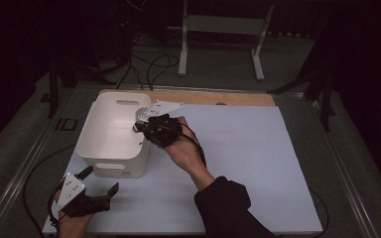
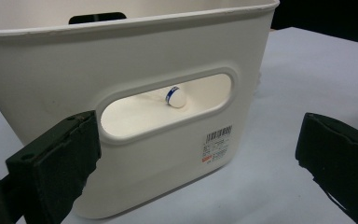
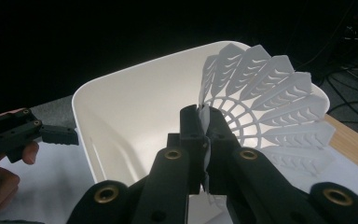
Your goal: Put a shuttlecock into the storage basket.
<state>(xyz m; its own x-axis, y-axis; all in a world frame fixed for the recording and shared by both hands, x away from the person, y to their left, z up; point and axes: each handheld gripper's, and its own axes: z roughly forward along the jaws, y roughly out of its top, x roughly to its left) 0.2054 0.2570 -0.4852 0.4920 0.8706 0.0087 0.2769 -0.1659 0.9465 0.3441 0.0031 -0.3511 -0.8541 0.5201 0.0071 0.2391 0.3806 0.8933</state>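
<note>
The room is dim, its walls lost in black. Beyond the tool lies grey floor (image 1: 218, 69) with loose black cables (image 1: 149, 62) and a white metal stand (image 1: 223, 29). The pale counter (image 1: 258, 163) has a wooden far edge (image 1: 228, 97).

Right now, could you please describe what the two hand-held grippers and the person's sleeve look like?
Both are black. The left hand-held gripper has two blocky jaws, a grey three-cornered plate with dark dots and a black trailing cable. The right hand-held gripper has a similar plate, brass-coloured screw eyelets on its linkage and a black cable. The right arm wears a dark sleeve.
</note>
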